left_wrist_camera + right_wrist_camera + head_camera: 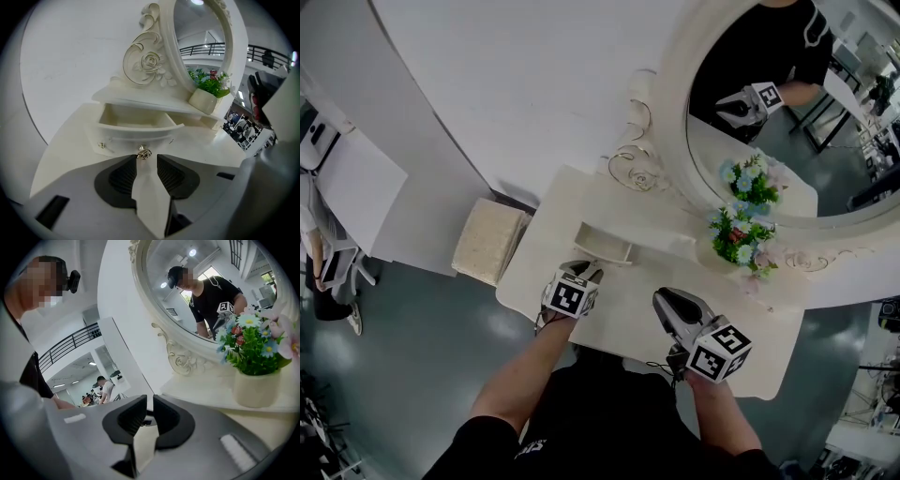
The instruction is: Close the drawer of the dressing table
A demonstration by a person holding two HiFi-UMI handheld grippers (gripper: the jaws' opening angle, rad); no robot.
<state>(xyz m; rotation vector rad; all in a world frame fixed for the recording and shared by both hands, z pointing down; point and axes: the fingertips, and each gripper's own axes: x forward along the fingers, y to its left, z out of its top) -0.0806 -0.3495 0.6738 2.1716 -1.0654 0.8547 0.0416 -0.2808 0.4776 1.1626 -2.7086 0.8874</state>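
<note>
Left tongs (146, 156) are right up front, jaws standing wide, with the little gold knob (144, 153) sitting at their tips; the pads don't look like they're squeezing it. That knob is on the drawer (136, 124), which is pulled out of the small raised shelf unit (154, 101) on the white table (647, 314), its inside showing. Its curved front faces the person, and its long side runs left to right across the left gripper view. Right tongs (150, 397) are pinched to a thin slit with nothing in them, aimed toward the mirror (197, 291), flower pot (255, 389) off to their right.
</note>
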